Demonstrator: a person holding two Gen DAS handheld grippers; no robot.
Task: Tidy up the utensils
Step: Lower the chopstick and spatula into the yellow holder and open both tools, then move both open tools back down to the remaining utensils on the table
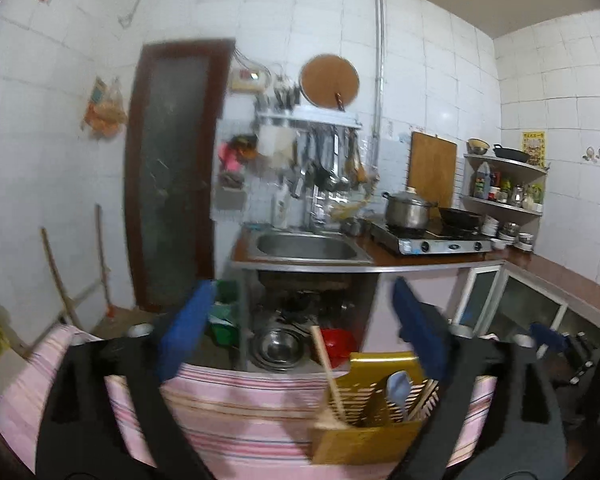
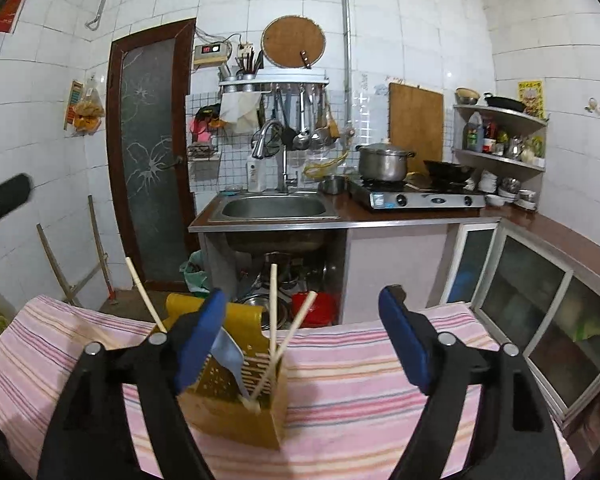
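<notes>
Both the left tongs point(image 1: 296, 328) and right tongs point(image 2: 302, 340) are held spread wide, grasping nothing. The yellow utensil holder point(image 2: 236, 408), with chopsticks point(image 2: 273, 312) and a spoon point(image 2: 230, 354) inside, is seen upright on the striped bench point(image 2: 380, 400).

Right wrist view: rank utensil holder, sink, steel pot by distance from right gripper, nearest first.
1. utensil holder: on the striped cloth, at the right gripper left finger.
2. sink: across the floor, centre.
3. steel pot: on the stove, behind-right of the sink.
</notes>
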